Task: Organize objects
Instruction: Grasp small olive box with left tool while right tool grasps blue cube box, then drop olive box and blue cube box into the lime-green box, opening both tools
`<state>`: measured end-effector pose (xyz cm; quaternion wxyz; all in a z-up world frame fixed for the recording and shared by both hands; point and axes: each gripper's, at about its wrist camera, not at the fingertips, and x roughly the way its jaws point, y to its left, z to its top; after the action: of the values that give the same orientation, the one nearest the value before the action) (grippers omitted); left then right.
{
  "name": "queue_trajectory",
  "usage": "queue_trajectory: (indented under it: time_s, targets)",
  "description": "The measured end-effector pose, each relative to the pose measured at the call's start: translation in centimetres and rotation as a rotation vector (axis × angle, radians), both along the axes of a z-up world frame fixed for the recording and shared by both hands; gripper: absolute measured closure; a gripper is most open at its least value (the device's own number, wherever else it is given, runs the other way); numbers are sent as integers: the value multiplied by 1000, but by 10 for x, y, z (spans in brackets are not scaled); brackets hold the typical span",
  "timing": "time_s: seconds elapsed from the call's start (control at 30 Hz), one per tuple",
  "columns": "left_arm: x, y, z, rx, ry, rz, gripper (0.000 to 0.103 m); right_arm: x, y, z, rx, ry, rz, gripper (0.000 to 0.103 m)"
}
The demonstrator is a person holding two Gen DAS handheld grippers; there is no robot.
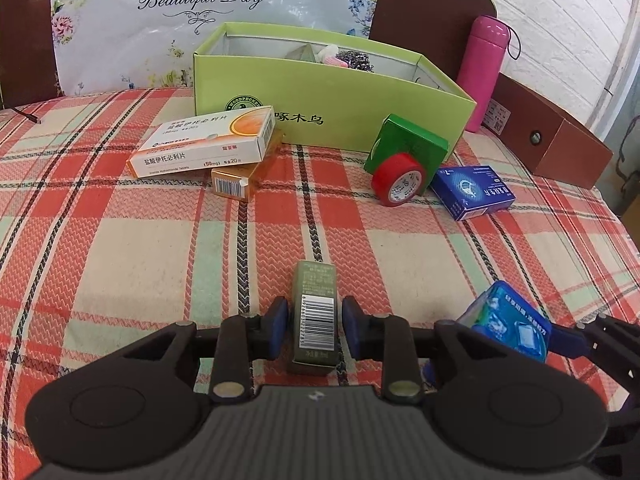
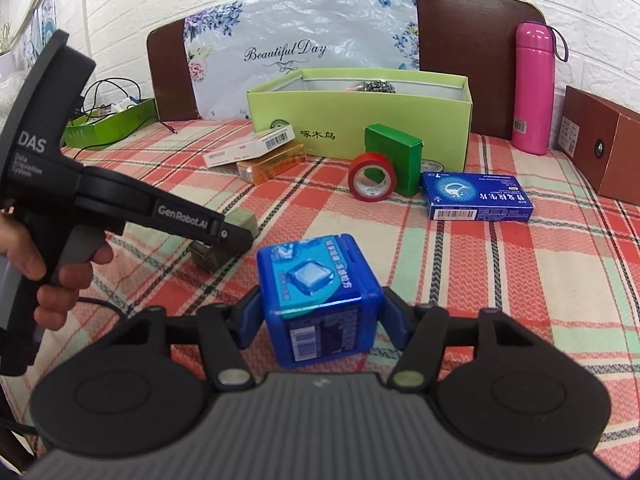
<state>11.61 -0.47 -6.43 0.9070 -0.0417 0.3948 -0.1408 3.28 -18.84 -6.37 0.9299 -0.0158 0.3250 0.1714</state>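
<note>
open box [image 1: 360,120]: back centre of bed [image 1: 120,240], I see small items inside
two cartons [image 1: 200,148]: stacked, touching box front, left end
tape roll [image 1: 398,179]: on edge, leaning on upright carton [image 1: 412,146] at box's right front
flat carton [image 1: 474,191]: just right of tape
flask [image 1: 486,72]: upright behind box's right end
slim carton [image 1: 316,316]: near me, between my left fingers
cube tub [image 2: 320,296]: right of it

Both wrist views low, near, forward; share green box [image 1: 332,92].
</note>
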Motion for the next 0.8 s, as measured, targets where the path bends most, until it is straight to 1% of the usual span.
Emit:
queue_trajectory:
  time_s: [0.03, 0.07, 0.1, 0.17, 0.27, 0.4, 0.6, 0.8]
  targets:
    - [0, 0, 0, 1, 1, -3, 73, 0, -1, 0, 4, 2, -1, 44]
    - [0, 0, 0, 2, -1, -3, 74, 0, -1, 0, 4, 3, -2, 44]
    - [0, 0, 0, 6, -3, -1, 78, 0, -1, 0, 3, 2, -3, 44]
    - [-1, 1, 2, 2, -5, -4, 79, 1, -2, 1, 7, 3, -4, 44]
    - [-3, 2, 9, -17, -14, -24, 80, 4, -2, 6, 23, 1, -1, 45]
    - [-4, 3, 27, -41, -47, -48, 80, 10, -3, 19, 41, -23, 6, 46]
    - [7, 6, 57, -70, -103, -65, 80, 28, -5, 47, 52, -83, 24, 46]
    - [37, 16, 91, -95, -161, -43, 80, 65, -8, 83, 48, -184, 12, 46]
